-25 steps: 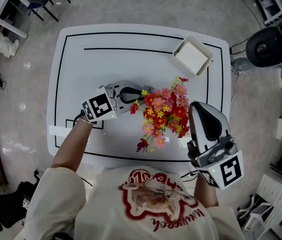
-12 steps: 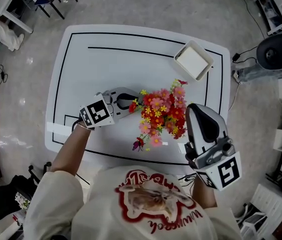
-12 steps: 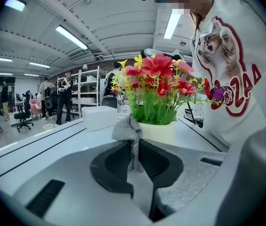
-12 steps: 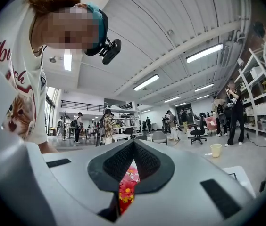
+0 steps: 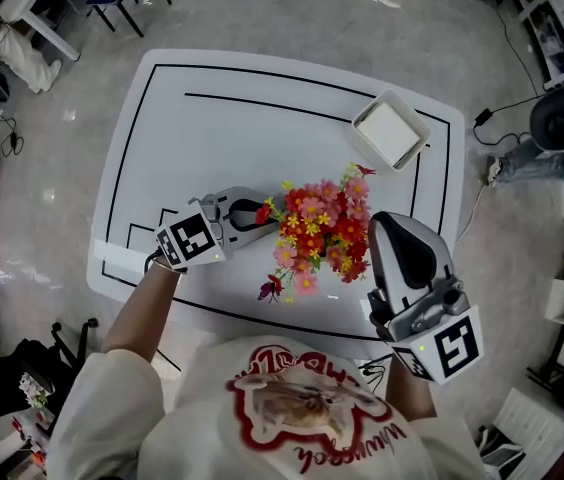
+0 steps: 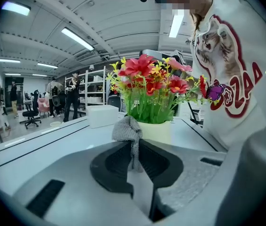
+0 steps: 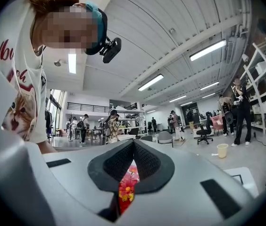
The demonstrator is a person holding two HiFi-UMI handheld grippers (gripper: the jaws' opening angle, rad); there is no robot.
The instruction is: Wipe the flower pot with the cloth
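A cream flower pot (image 6: 155,132) full of red, pink and yellow flowers (image 5: 318,232) stands near the front of the white table (image 5: 222,128). In the head view the blooms hide the pot. My left gripper (image 5: 262,211) comes in from the left of the pot. It is shut on a small grey cloth (image 6: 127,130), and the bunched cloth sits against the pot's near side. My right gripper (image 5: 383,226) hovers level at the right of the flowers and is shut. In the right gripper view (image 7: 134,144), only a sliver of flowers (image 7: 126,187) shows through the slit below the tips.
A white square box (image 5: 390,133) sits at the table's far right corner. Black lines mark a frame on the tabletop. The table's front edge runs just below the flowers, close to my body. Shelves, chairs and people stand around the room.
The left gripper with the cloth has edged slightly toward me along the pot's left side and turned a little. The right gripper has stayed put beside the flowers.
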